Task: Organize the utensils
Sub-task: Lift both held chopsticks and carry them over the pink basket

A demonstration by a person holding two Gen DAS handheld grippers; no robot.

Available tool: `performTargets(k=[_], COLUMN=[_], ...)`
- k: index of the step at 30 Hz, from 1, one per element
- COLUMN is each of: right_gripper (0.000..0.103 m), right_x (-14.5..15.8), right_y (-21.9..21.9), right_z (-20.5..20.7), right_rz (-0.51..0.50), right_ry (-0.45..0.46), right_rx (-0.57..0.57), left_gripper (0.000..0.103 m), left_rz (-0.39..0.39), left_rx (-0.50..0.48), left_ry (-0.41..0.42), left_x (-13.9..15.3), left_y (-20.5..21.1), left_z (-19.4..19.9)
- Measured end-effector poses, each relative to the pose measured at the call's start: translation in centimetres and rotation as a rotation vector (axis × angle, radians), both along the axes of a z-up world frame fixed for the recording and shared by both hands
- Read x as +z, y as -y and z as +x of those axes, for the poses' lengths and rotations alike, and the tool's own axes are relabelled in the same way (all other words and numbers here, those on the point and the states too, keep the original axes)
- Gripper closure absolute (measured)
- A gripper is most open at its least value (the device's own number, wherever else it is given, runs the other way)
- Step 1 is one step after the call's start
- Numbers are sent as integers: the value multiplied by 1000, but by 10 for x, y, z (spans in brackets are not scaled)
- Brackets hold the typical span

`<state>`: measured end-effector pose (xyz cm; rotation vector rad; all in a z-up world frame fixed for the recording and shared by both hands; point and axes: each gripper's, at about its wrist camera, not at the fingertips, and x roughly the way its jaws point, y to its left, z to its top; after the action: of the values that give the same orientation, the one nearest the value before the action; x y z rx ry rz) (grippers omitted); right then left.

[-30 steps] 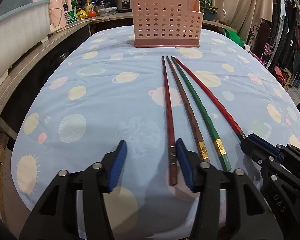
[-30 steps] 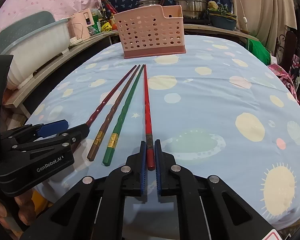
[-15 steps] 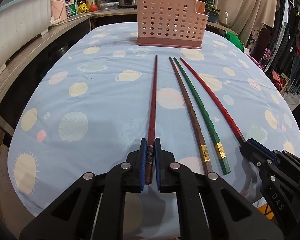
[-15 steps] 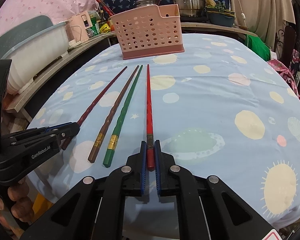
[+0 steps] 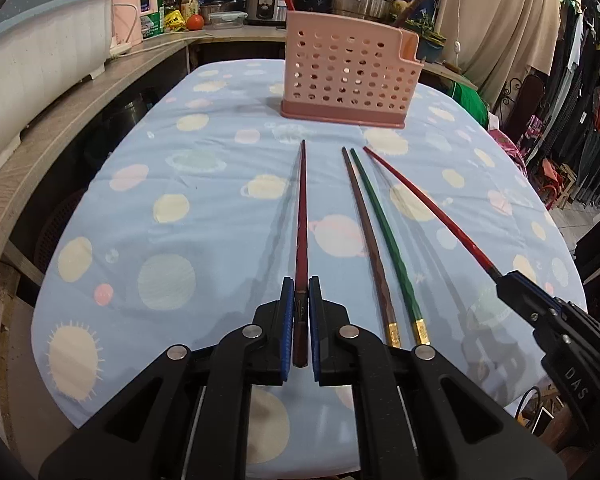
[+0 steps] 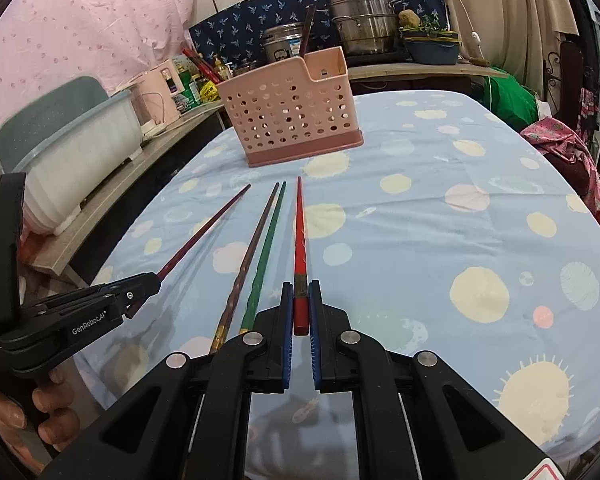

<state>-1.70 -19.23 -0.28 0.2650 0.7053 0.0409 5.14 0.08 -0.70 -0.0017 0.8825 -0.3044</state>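
My left gripper (image 5: 300, 300) is shut on the thick end of a dark red chopstick (image 5: 302, 216) and holds it above the cloth, tip toward the pink perforated utensil holder (image 5: 346, 76). My right gripper (image 6: 300, 304) is shut on the end of a bright red chopstick (image 6: 299, 236), also raised and pointing at the holder (image 6: 292, 108). A brown chopstick (image 5: 368, 236) and a green chopstick (image 5: 386, 236) lie side by side on the table between them. The right gripper also shows in the left wrist view (image 5: 512, 284), the left gripper in the right wrist view (image 6: 148, 284).
The table has a light blue planet-print cloth (image 5: 204, 184). A wooden shelf (image 5: 60, 128) with a white tub (image 5: 32, 68) runs along the left. Pots (image 6: 364, 24) and bottles stand behind the holder. Clothes hang at the right (image 5: 580, 128).
The left gripper closed on the dark red chopstick and lifted it away from the other chopsticks. The right gripper, shut on the bright red one throughout, raised it too.
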Motion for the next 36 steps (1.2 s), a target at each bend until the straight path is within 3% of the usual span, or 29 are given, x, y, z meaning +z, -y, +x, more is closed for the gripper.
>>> performTargets(k=[13,36], right_gripper=[96,96], right_x=[77,150], right_y=[43,73], right_z=[23,80], right_rz=[86,96], right_ry=[187,387], right_rx=[-72,-120], left_gripper=[96,96], left_rz=[-52,-56], left_rx=[20,56], left_ry=[80,262], left_x=[65,150], left_y=[-5,6], left_z=[25,96])
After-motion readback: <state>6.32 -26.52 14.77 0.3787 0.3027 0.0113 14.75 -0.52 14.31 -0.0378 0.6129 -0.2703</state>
